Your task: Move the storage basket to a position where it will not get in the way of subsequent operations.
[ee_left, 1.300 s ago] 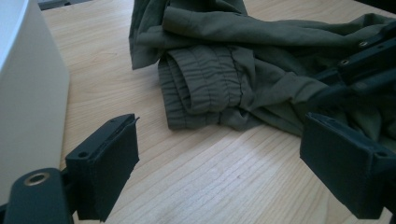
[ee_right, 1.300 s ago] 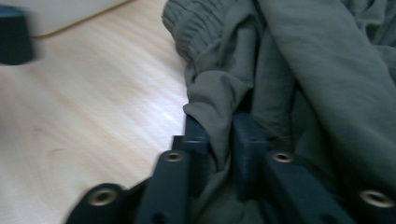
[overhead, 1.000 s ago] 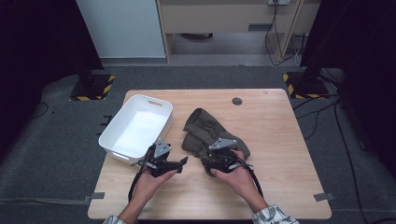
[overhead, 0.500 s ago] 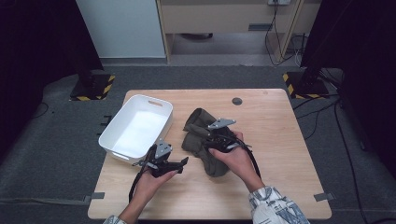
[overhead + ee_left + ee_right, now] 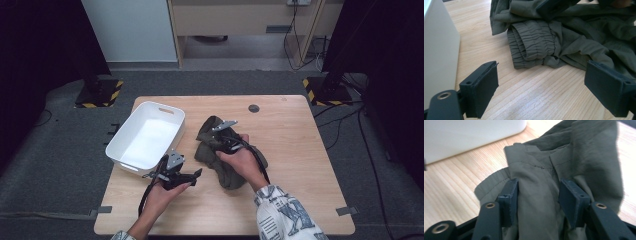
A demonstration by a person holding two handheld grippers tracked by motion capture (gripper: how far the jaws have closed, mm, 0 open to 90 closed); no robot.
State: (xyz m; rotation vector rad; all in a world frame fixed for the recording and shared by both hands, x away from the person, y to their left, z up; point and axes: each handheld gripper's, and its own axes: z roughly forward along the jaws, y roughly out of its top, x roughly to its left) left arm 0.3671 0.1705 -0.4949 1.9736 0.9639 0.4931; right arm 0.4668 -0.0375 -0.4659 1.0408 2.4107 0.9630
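High view, left to right: white tub (image 5: 145, 137) on the bench (image 5: 300, 150); my left claw (image 5: 196, 174), jaws wide apart with nothing between them, resting just beside the tub; olive garment (image 5: 225, 150) crumpled at mid-bench. My right claw (image 5: 226, 131) sits on the garment, jaws just closing around a fold of cloth, pads (image 5: 510, 195) touching it.

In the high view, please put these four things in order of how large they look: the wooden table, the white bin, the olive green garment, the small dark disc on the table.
1. wooden table
2. white bin
3. olive green garment, bunched and partly hidden by a hand, so possibly close to the bin
4. small dark disc
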